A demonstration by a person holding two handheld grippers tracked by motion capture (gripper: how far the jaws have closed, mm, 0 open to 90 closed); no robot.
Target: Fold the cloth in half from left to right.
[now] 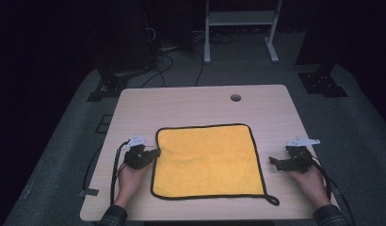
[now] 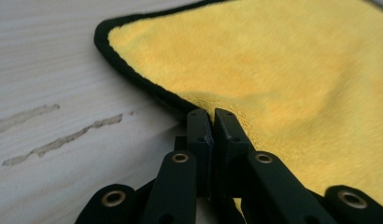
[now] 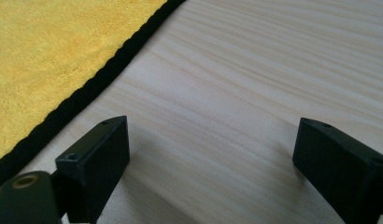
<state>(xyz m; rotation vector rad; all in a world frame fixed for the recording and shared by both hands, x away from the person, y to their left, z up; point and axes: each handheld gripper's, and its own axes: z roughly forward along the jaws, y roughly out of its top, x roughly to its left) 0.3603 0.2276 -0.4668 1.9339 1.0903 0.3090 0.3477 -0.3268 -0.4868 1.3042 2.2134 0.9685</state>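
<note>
cloth: yellow cloth (image 1: 207, 160) w/ black hem, flat on bench (image 1: 200, 101), centred betw. the hands; hang loop at near R corner.
L tongs: left tongs (image 2: 212, 114) clamped tight on cloth's L hem, mid-edge. Hem humps up at the pinch, so likely a lift or fold starts here.
R tongs: right tongs (image 3: 210, 149) wide apart, nothing betw. them, just off cloth's R hem on bare wood. Prob. waiting to bite that edge.
grip depth: hem only, or pile too? Hard to tell.
hands: both low on bench, tongs aimed inward at cloth.
</note>
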